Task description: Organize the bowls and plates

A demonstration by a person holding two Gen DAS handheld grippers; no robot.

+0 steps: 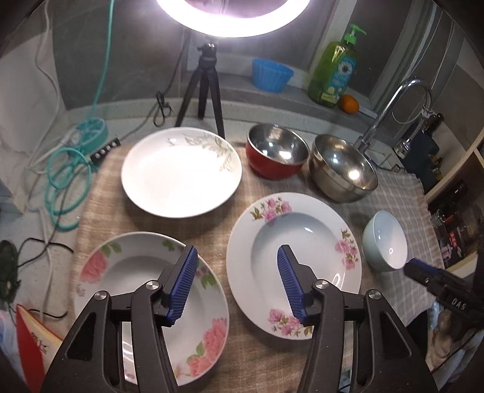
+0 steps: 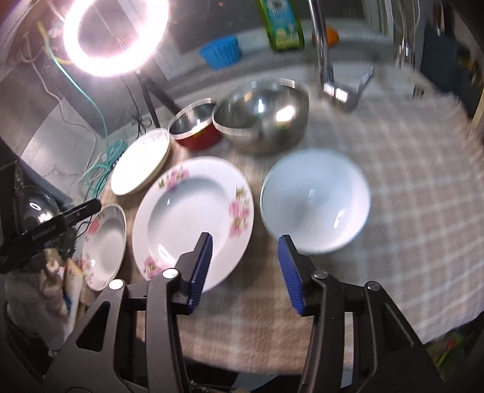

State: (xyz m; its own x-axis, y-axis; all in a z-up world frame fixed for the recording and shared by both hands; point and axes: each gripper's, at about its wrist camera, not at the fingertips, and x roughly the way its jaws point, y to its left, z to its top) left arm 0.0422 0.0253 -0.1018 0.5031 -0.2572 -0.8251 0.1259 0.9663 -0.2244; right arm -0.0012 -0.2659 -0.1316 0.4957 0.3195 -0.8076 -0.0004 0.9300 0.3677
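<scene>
Cables (image 1: 65,178): a green tangle at the far left of the worktop (image 1: 211,232).
Rose plate (image 1: 127,272): near the front left, with big pink flowers on its rim.
Left tongs (image 1: 237,284): jaws partly apart with nothing between them, up over the gap between the rose plate and the pink flower plate.
Plain plate (image 1: 178,172): behind the rose plate, white with faint grey leaves (the lamp makes it shine a lot).
Ring lamp (image 1: 233,18): glowing at the back on a small black stand (image 1: 205,87).
Pink flower plate (image 1: 290,263): big and deep, just right of the rose plate, not touching it.
Red bowl (image 1: 275,154): behind the pink flower plate, shiny metal inside.
Steel bowl (image 1: 343,167): just beside the red bowl, a bit bigger.
Soap bottle (image 1: 334,69): green, on the ledge at the back, with an orange (image 1: 349,103) next to it.
Tap (image 1: 393,108): curved and silver, behind the steel bowl.
Pale bowl (image 1: 385,243): small and light blue, on the checked cloth (image 1: 393,193) right of the pink flower plate.
Right tongs (image 2: 245,267): jaws partly apart and holding nothing, above the worktop between the pink flower plate and the pale bowl (this view is blurry).
</scene>
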